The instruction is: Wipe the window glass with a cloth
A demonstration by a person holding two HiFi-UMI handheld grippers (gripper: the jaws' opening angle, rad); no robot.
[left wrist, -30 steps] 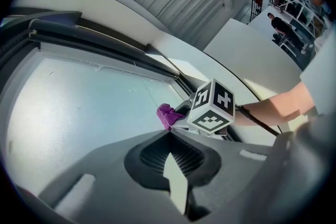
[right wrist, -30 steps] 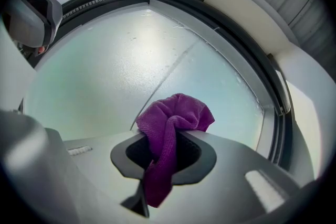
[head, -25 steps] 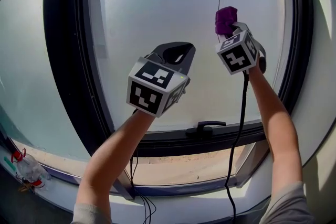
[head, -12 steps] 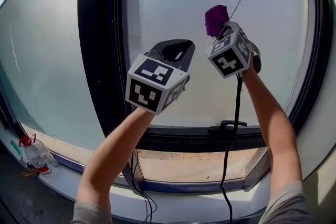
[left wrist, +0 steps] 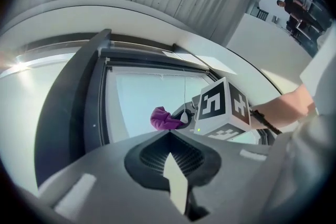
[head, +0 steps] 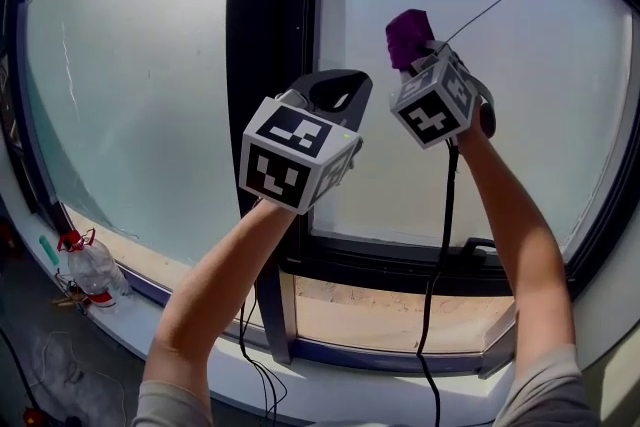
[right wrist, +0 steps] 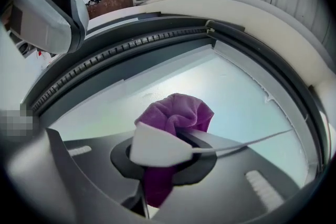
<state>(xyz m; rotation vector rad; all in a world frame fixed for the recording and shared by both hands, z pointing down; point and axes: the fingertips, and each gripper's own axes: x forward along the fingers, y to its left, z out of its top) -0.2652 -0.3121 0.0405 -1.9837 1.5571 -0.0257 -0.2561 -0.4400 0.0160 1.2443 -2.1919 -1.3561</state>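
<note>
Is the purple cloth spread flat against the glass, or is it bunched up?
Bunched up. The purple cloth is a crumpled wad pinched in the shut right claw, no part spread flat.

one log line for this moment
right gripper shut on purple cloth | cloth near window glass, contact unclear | left gripper shut, empty
</note>
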